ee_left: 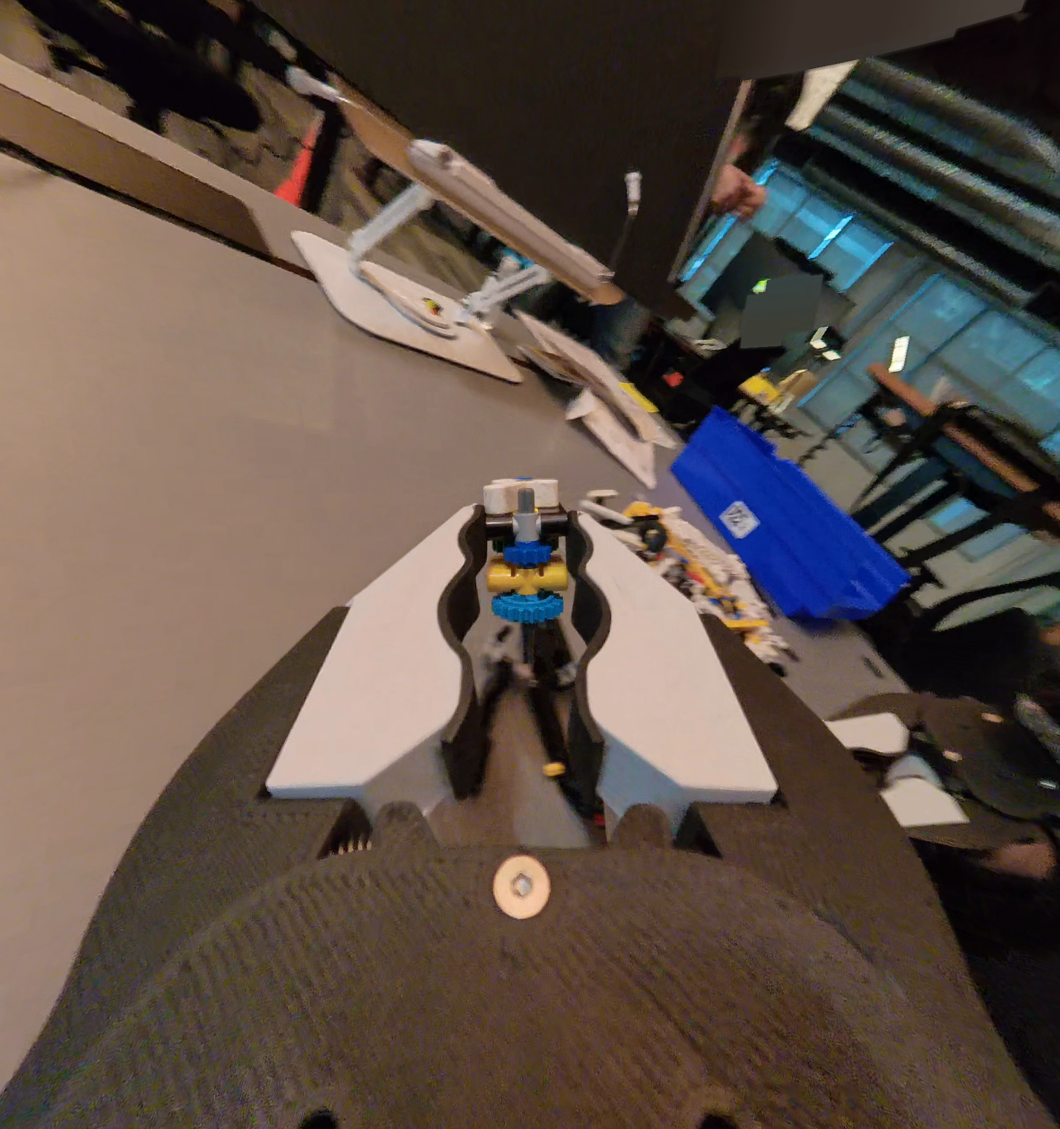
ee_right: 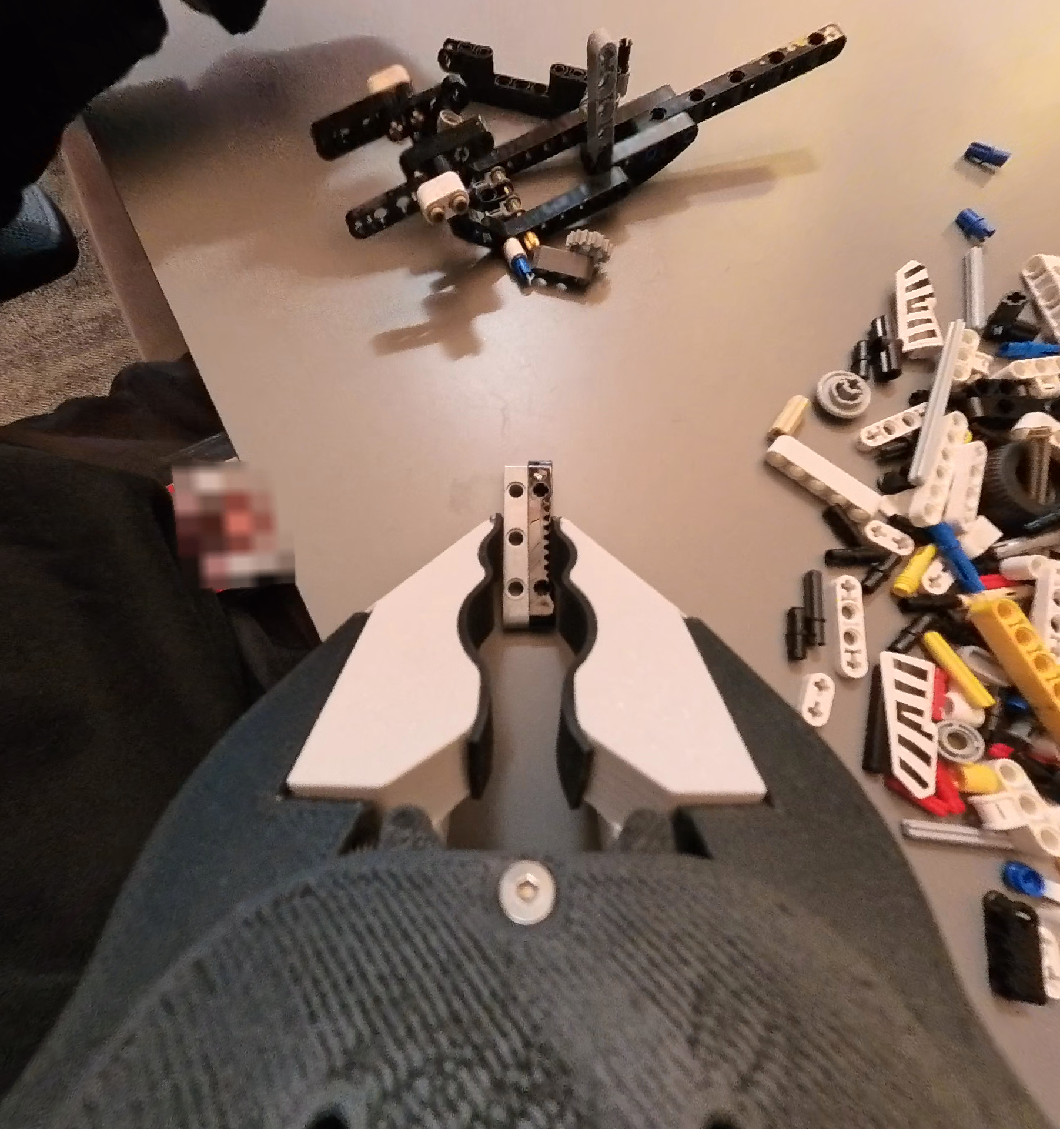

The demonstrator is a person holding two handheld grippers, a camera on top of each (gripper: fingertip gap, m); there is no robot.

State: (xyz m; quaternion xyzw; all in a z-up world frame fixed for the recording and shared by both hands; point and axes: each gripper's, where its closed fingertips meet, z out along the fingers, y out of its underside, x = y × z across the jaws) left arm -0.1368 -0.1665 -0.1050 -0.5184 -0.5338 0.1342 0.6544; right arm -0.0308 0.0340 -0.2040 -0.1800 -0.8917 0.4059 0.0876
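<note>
Left gripper (ee_left: 526,537) clamped on gear assembly (ee_left: 524,571): blue gears, yellow connector, black crossbar pressed between pads. Blue bin (ee_left: 784,519) ahead-right. Right gripper (ee_right: 528,537) nearly closed, pinching white beam with black toothed rack (ee_right: 528,544) above tabletop (ee_right: 393,397); loose parts pile (ee_right: 973,580) to its right, black frame (ee_right: 545,140) ahead.

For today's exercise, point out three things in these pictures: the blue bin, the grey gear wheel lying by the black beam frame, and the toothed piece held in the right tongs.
Blue bin (ee_left: 784,519), left wrist view, on its side wall.
Grey gear wheel (ee_right: 589,245), right wrist view, on its toothed rim.
Toothed piece (ee_right: 528,544), right wrist view, on its middle, between the tongs.
</note>
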